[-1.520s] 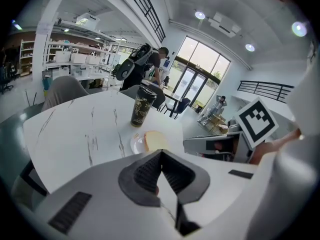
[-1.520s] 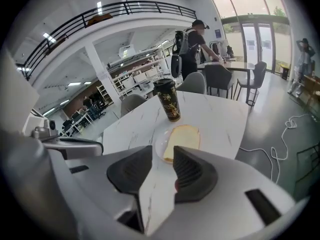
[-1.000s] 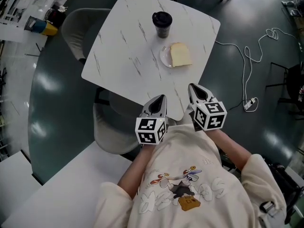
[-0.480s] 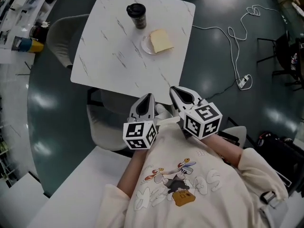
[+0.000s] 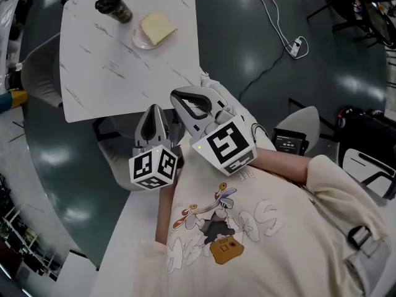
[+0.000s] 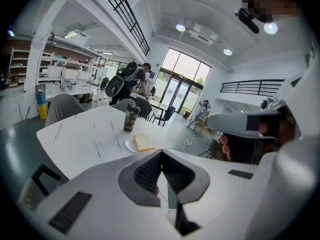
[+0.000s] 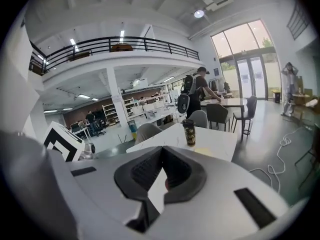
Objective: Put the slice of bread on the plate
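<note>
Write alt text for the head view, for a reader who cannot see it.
A slice of bread lies on a small plate beside a dark cup on a white table. Nearer the camera, the person holds the left gripper and right gripper, both shut and empty, off the table.

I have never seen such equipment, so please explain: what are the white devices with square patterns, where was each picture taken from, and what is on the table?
No robot here: a person holds a left gripper and a right gripper, one in each hand. The patterned cubes are parts of them. The head view comes from a camera on the person's head, looking down. The other two come from cameras on each gripper. On the table stand a cup and a plate with bread on it. Both grippers are shut and empty.
</note>
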Motion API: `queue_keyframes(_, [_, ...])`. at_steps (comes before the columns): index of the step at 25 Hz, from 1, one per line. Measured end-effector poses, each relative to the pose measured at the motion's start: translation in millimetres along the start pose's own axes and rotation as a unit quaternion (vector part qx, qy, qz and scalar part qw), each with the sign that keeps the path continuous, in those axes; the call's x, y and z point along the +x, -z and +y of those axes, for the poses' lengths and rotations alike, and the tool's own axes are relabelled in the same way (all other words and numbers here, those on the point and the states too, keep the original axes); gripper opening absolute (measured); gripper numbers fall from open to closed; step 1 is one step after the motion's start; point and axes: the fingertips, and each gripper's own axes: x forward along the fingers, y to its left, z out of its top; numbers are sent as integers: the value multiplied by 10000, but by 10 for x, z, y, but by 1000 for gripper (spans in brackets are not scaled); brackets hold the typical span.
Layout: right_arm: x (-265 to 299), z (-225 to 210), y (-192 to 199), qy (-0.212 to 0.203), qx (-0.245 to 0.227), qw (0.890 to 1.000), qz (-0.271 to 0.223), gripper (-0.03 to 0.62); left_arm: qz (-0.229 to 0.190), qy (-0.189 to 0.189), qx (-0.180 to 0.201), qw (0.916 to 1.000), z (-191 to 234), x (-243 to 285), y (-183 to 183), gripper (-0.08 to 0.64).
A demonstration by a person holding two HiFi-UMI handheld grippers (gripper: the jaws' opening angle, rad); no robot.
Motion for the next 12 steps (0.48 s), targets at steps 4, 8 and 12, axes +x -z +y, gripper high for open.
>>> queue_keyframes(4, [56,17,-90,-126,-2,9999,-91,6,-87,-43,52,9999,33,48,-110,8])
queue_keyframes(8, [31,-12,-119,-85,-123,9997,-173,6,-107,-89,9,9999,41,75,-104,8])
queue_keyframes(12, [66,-116,-130,-96,-55,9998,-177,6,-104,0,129,9999,-25,202,-133,8])
